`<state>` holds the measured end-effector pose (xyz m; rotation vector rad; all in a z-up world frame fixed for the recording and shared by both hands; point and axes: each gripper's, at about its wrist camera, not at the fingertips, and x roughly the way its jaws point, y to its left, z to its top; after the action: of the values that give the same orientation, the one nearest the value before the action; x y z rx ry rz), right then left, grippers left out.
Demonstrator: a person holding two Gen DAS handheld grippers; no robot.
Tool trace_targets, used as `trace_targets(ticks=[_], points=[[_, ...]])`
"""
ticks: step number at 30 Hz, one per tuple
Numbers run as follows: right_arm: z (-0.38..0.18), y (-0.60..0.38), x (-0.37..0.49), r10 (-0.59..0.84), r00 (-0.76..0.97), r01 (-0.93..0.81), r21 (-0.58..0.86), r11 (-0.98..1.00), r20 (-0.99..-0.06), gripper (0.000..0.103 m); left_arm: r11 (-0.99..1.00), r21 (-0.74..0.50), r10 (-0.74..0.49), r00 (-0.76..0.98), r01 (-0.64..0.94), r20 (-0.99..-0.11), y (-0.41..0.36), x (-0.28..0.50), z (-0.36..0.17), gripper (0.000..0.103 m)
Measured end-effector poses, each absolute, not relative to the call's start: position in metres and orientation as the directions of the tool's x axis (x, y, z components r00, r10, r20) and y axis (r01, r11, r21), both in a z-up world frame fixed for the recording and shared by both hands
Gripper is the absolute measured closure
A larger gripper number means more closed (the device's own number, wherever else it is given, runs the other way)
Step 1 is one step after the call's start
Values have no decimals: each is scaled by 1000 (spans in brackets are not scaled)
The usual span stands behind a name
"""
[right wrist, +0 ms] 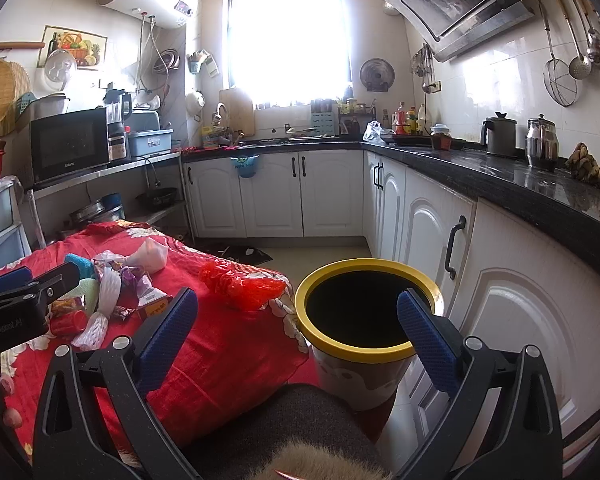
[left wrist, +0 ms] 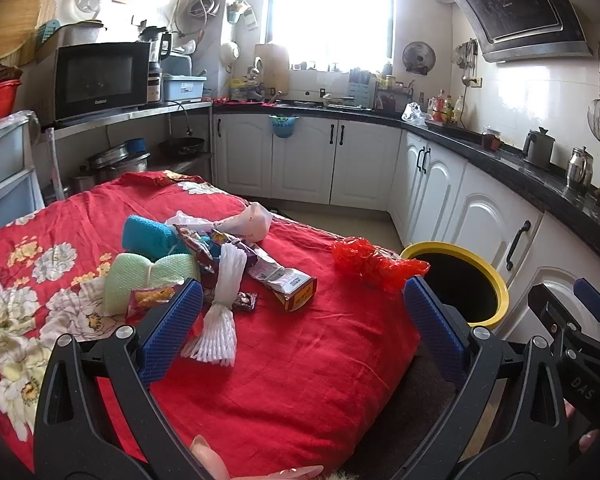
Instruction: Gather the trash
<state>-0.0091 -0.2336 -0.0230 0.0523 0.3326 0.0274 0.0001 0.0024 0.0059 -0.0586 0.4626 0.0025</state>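
A heap of trash lies on the red floral cloth (left wrist: 300, 360): white foam net (left wrist: 224, 300), green foam net (left wrist: 140, 280), blue foam piece (left wrist: 148, 236), snack wrappers (left wrist: 276, 276), a pale plastic bag (left wrist: 248, 222). A crumpled red plastic bag (left wrist: 372, 260) (right wrist: 240, 284) sits alone near the cloth's right edge. Beside the table stands the yellow-rimmed bin (left wrist: 460, 280) (right wrist: 360, 312), dark inside. My left gripper (left wrist: 300, 320) is open, low over the cloth in front of the heap. My right gripper (right wrist: 296, 332) is open, empty, over the bin's near rim.
White cabinets (right wrist: 332, 196) and a black countertop (right wrist: 520, 188) with kettles and bottles run along the back and right. A microwave (left wrist: 100, 76) sits on a shelf at left. Tiled floor (right wrist: 320, 252) lies between table and cabinets. A person's fingertips (left wrist: 208, 456) show at the bottom.
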Motion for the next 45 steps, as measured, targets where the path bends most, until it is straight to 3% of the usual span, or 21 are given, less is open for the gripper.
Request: trace_targets(ticks=[11,27,36,45], points=[[-17,-223,1,93,940,-89,28,996,-329,6,996,-75,17,897,-56,-441,18,6,11,10],[0,-179,46,274,895,-283,24,959,-352,6,964,-112,170,885,-241,-434,81,15,17,10],[11,-143,91,422,815,-423,90,902,-398,6,934,-99,256,838,-342,-481,116,26,17,10],[6,-101,134,519,698,-531,130,837,-494,6,916,-104,261,772,-388,-580,149,36,-6,10]])
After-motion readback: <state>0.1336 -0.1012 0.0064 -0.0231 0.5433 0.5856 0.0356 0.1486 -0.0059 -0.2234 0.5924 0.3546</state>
